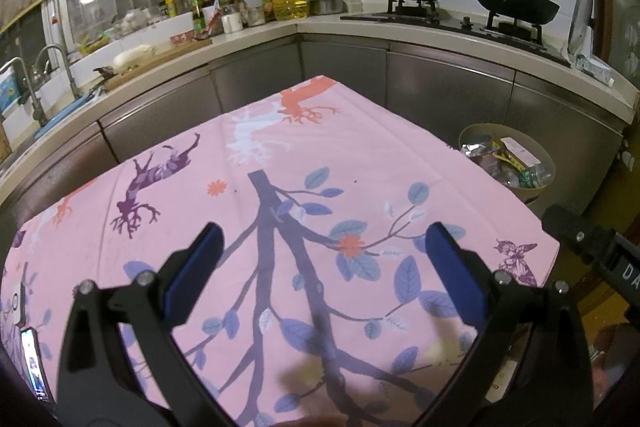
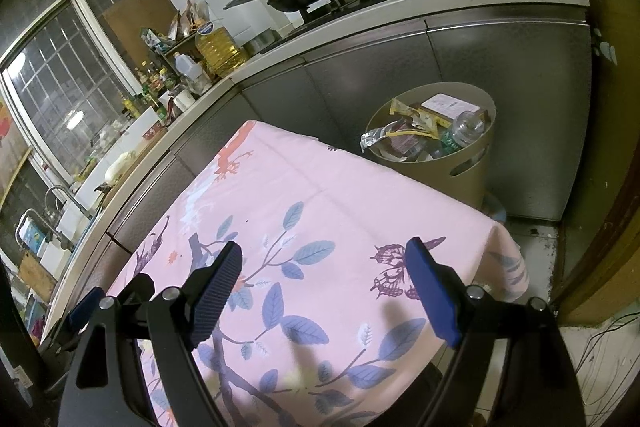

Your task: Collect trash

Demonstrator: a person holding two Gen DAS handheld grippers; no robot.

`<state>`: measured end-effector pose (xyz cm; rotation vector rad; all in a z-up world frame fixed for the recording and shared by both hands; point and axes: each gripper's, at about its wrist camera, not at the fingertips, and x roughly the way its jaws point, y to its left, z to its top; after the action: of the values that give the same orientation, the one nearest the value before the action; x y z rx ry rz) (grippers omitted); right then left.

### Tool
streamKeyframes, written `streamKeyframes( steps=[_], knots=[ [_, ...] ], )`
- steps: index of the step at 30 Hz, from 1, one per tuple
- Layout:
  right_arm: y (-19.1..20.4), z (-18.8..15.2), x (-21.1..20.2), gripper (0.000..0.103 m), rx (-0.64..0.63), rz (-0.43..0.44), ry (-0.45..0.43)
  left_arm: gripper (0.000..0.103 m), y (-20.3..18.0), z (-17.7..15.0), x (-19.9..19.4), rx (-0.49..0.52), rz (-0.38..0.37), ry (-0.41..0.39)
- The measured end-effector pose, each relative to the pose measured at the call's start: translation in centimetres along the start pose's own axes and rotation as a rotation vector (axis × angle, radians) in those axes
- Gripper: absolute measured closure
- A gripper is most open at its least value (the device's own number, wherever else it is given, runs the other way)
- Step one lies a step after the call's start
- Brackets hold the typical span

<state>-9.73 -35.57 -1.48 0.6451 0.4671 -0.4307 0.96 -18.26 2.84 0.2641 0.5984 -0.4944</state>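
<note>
Trash sits in the bin [image 2: 436, 163]; both grippers [image 1: 320, 251] [image 2: 324, 267] hang wide apart, holding nothing; check the tablecloth [image 1: 360, 163] once more.

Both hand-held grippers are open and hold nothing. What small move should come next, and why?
Probably draw both back and look for more trash: the left hand-held gripper and right hand-held gripper hang over bare cloth, and the bin already holds wrappers.

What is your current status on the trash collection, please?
Left claw open, empty. Right claw open, empty. Trash bin full, beyond tablecloth. Nothing blocking.
</note>
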Motion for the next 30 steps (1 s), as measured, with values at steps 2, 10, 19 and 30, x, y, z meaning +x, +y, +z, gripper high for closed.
streamKeyframes(
  steps=[2, 10, 19, 30],
  knots=[
    [0.29, -0.01, 0.08, 0.023, -0.002, 0.002, 0.002, 0.006, 0.04, 0.03, 0.03, -0.001, -0.003, 0.001],
    [0.28, -0.04, 0.04, 0.023, -0.002, 0.002, 0.002, 0.006, -0.22, 0.09, -0.03, 0.005, -0.003, 0.001],
    [0.67, -0.17, 0.05, 0.023, -0.005, 0.004, 0.000, 0.006, -0.44, 0.47, -0.05, -0.001, 0.005, -0.010],
    [0.94, 0.39, 0.12, 0.023, -0.022, 0.016, 0.000, 0.006, -0.35, 0.61, -0.63, -0.006, 0.022, -0.051]
  ],
)
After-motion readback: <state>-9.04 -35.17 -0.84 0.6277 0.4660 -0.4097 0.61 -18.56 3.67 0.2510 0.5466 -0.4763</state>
